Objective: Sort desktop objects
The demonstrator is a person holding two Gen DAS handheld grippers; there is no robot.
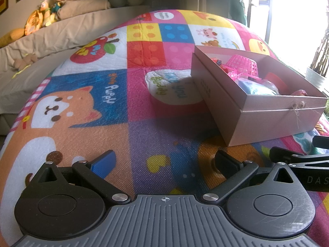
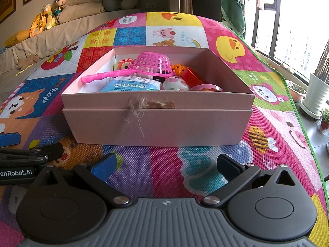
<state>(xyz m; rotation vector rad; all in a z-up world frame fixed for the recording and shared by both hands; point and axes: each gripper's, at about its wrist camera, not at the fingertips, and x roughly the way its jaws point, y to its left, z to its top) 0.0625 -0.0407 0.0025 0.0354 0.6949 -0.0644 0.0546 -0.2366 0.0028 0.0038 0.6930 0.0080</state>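
Observation:
A pale pink cardboard box [image 2: 156,123] stands on the colourful play mat [image 2: 185,175], straight ahead of my right gripper [image 2: 164,164], which is open and empty just short of the box's front wall. Inside lie a pink plastic basket scoop [image 2: 152,63], a blue tissue pack [image 2: 131,85], a pig toy [image 2: 176,83], a red piece [image 2: 192,76] and an orange toy [image 2: 177,68]. In the left wrist view the box [image 1: 267,121] is at the right. My left gripper [image 1: 164,162] is open and empty above the mat [image 1: 102,113], left of the box.
A beige sofa [image 1: 41,41] with stuffed toys [image 1: 44,12] runs along the far left. A window with plant pots [image 2: 314,94] is at the right, beyond the mat's green edge. The right gripper's body [image 1: 304,164] shows at the right of the left wrist view.

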